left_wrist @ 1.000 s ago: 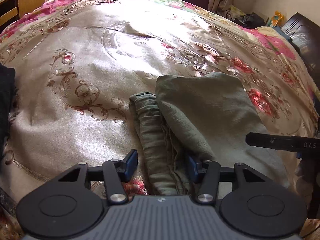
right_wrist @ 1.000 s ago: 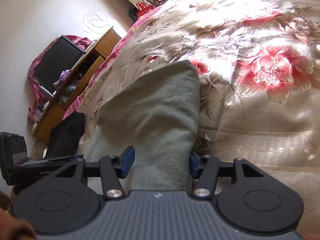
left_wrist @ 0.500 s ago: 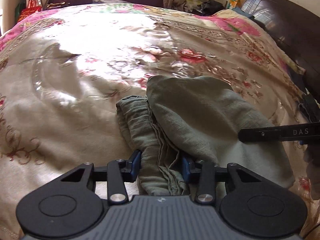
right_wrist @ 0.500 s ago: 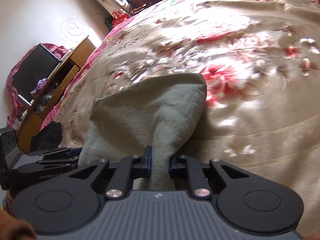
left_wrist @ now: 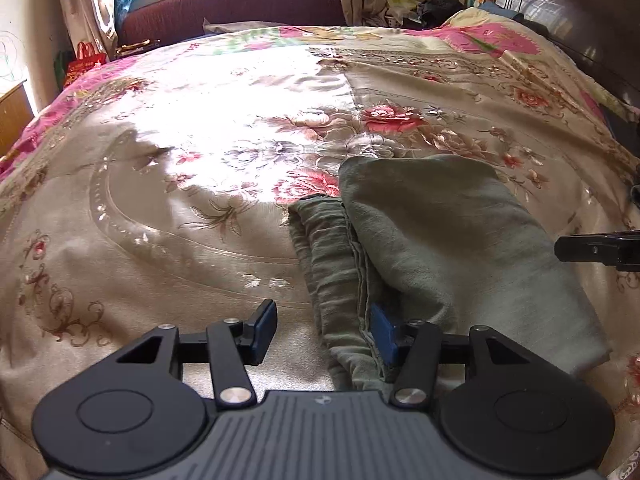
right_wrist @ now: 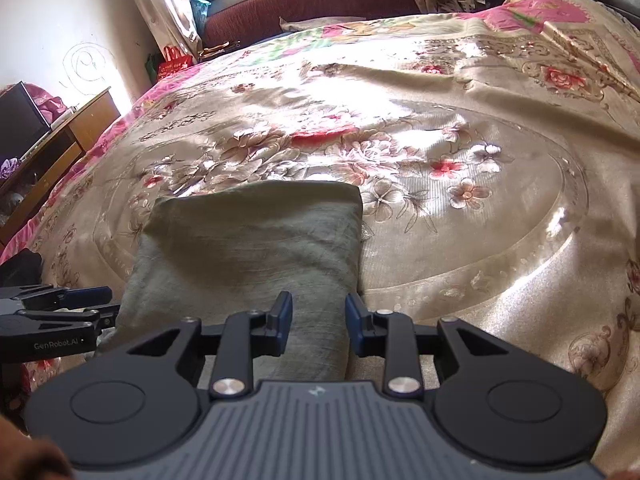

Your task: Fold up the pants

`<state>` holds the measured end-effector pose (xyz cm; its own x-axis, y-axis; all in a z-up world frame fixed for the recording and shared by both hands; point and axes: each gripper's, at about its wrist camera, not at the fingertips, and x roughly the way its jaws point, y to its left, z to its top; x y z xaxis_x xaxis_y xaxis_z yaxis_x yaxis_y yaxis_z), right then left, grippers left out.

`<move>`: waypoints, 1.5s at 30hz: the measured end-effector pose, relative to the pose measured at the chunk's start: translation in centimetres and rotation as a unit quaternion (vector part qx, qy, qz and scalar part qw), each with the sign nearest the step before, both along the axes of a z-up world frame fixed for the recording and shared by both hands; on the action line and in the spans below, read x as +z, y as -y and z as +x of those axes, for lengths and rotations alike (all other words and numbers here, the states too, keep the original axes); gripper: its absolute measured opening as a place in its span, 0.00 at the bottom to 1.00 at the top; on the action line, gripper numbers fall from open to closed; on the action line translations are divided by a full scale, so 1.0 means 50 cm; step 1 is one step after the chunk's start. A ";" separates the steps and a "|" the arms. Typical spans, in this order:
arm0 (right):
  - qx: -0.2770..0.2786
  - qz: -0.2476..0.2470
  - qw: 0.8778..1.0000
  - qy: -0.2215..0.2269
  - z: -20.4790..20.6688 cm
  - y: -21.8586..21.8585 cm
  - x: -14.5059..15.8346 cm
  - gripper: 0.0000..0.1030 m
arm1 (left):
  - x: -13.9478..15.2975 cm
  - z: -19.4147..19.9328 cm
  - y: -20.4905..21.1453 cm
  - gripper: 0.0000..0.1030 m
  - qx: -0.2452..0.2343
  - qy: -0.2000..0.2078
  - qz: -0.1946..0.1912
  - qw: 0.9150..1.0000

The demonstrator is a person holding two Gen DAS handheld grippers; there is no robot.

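Note:
The olive-green pants (left_wrist: 432,240) lie folded in a compact bundle on the floral bedspread (left_wrist: 200,184), waistband edge to the left. My left gripper (left_wrist: 324,330) is open at the bundle's near left edge, its right finger tucked against the cloth. In the right wrist view the pants (right_wrist: 248,248) lie flat ahead. My right gripper (right_wrist: 318,326) is open, its fingers on either side of the bundle's near right corner. The left gripper (right_wrist: 68,304) shows at the left edge there, and the right gripper's finger (left_wrist: 596,248) shows at the right edge of the left wrist view.
A maroon sofa (left_wrist: 232,8) and curtains stand beyond the bed. A dark headboard (left_wrist: 576,12) is at the right. A wooden cabinet (right_wrist: 52,152) with a dark screen stands to the left. A dark garment (right_wrist: 20,264) lies at the bed's left edge.
Both grippers closed on the near edge of the pants half a second ago and have now opened, letting go. The bundle lies flat on the bed.

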<state>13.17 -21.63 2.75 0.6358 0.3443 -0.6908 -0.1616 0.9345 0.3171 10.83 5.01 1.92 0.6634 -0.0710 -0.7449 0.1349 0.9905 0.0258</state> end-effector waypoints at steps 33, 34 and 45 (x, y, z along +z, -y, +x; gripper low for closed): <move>-0.025 -0.093 0.995 -0.001 -0.159 -0.091 0.007 0.44 | -0.007 -0.174 0.022 0.96 0.053 0.063 0.070 0.994; -0.023 -0.095 0.995 -0.001 -0.161 -0.093 0.006 0.44 | -0.007 -0.176 0.022 0.96 0.056 0.065 0.077 0.993; -0.021 -0.127 0.992 0.008 -0.174 -0.110 0.007 0.49 | 0.009 -0.200 0.026 1.00 0.062 0.092 0.099 0.989</move>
